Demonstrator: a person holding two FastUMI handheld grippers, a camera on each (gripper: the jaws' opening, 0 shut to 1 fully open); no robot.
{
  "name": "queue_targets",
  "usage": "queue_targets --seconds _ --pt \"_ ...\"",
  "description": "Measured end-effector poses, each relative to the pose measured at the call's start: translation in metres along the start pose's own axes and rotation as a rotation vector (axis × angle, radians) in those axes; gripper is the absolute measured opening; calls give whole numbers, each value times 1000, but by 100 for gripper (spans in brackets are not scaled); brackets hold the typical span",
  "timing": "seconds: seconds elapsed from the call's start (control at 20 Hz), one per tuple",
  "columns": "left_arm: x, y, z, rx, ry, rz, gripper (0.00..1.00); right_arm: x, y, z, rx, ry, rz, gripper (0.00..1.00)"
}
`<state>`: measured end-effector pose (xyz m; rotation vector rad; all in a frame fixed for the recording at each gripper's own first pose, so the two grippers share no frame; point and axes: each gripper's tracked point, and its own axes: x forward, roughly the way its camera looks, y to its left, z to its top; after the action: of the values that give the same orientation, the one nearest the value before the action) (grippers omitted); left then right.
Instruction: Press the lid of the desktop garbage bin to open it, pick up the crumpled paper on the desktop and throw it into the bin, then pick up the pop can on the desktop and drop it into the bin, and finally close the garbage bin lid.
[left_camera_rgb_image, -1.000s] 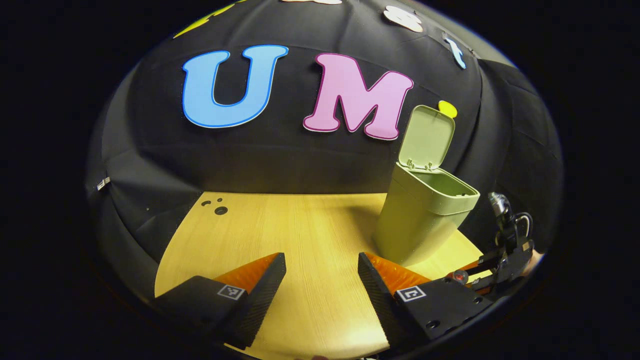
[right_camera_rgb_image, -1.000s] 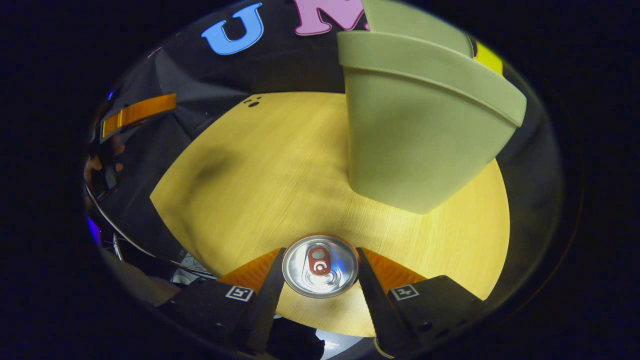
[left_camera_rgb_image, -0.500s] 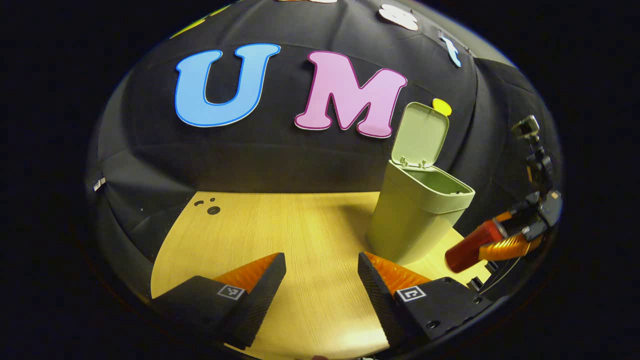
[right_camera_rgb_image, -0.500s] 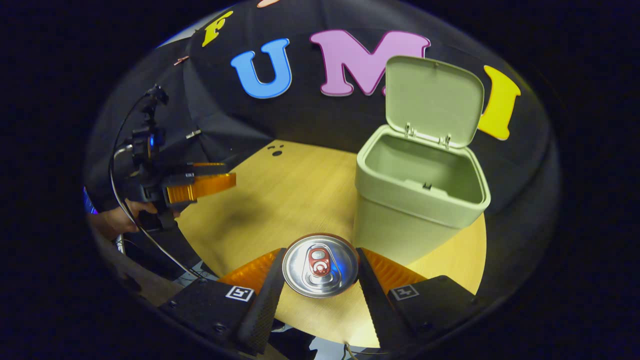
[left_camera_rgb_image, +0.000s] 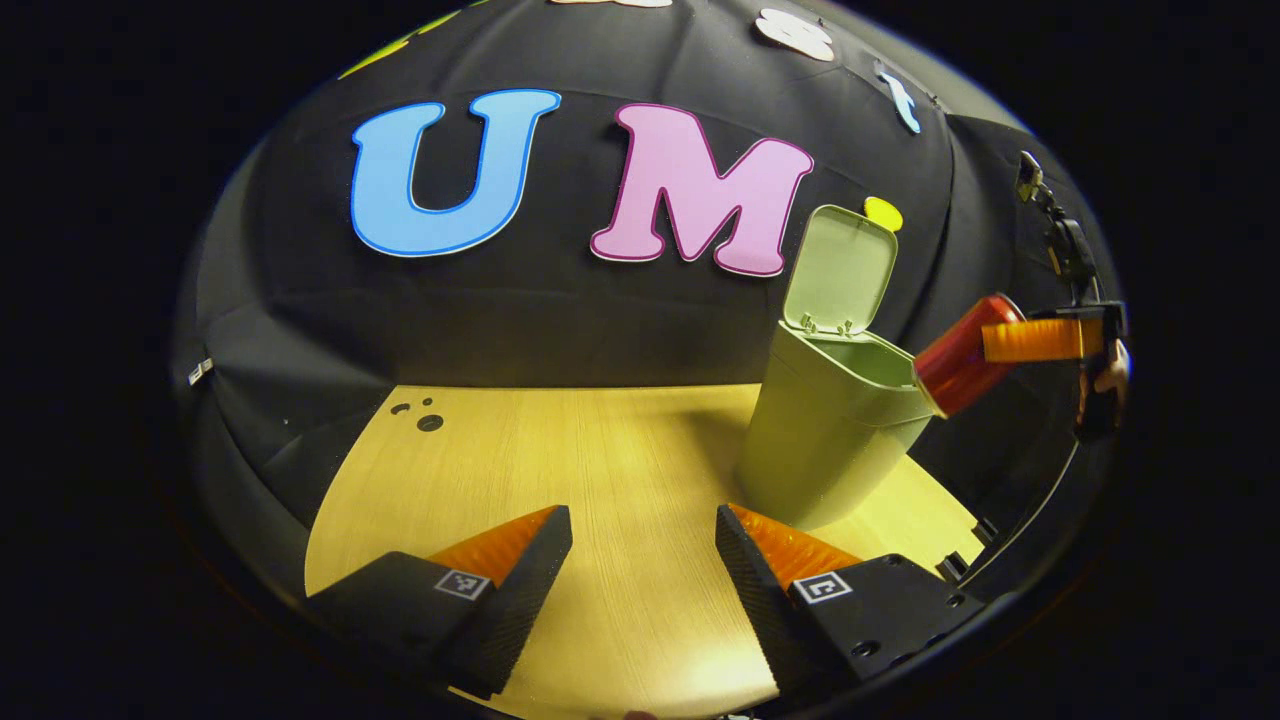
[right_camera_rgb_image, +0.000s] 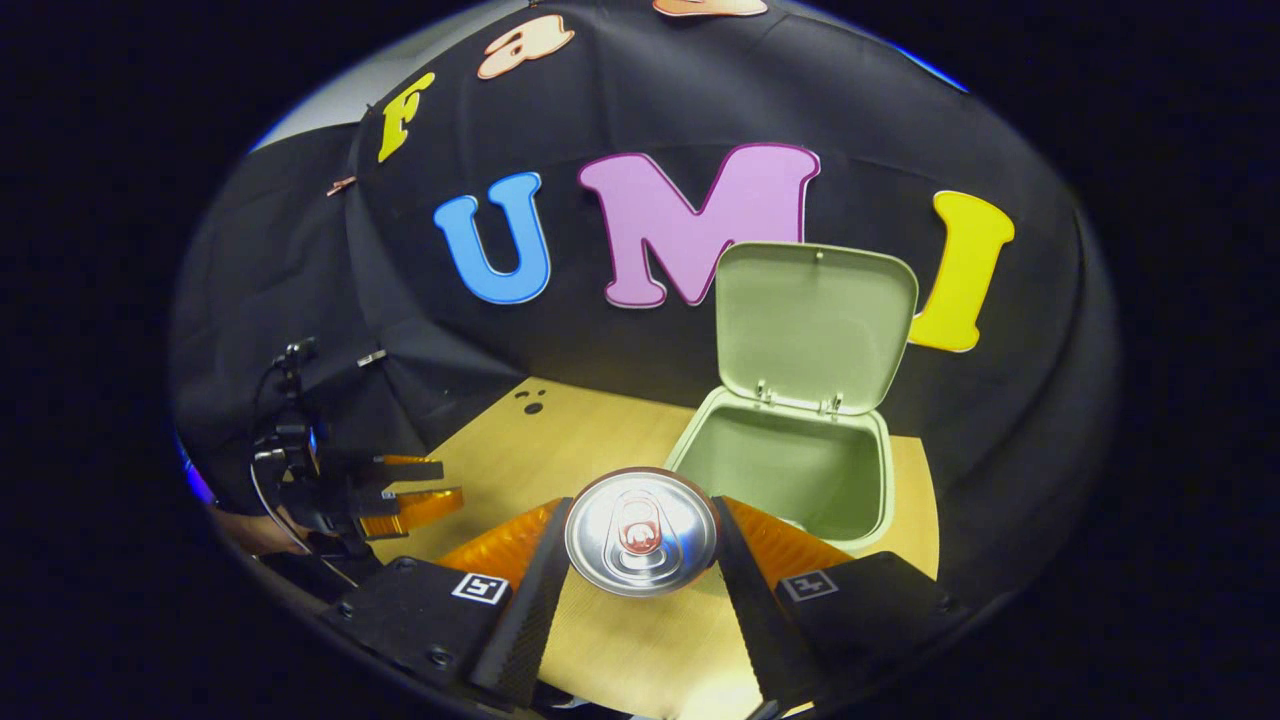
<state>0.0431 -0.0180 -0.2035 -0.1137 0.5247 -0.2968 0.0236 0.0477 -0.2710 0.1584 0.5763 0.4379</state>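
From my right gripper view, the pop can (right_camera_rgb_image: 641, 531) sits between my fingers at 6 o'clock; the bin (right_camera_rgb_image: 790, 470) stands behind at 1 o'clock on the table (right_camera_rgb_image: 560, 440), its lid (right_camera_rgb_image: 815, 325) upright behind the opening.

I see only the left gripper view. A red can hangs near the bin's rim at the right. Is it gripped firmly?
Observer: Yes. In the right gripper view both fingers of the right gripper press the pop can.
Operator: Is the bin fully open?
Observer: Yes. The lid stands upright behind the opening of the bin.
Operator: Which end of the can faces the camera?
Observer: The silver top, with its pull tab.
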Motion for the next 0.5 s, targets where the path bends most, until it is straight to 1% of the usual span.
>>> queue_targets --seconds 0.15,0.3,0.5 --pt "-1 2 0 -8 -1 4 94 14 -20 17 26 -19 -33 83" --pt "-1 4 -2 -11 -2 9 94 34 -42 16 89 10 -71 83" --pt "-2 9 -3 -16 -6 23 94 57 -65 6 101 52 -109 83"
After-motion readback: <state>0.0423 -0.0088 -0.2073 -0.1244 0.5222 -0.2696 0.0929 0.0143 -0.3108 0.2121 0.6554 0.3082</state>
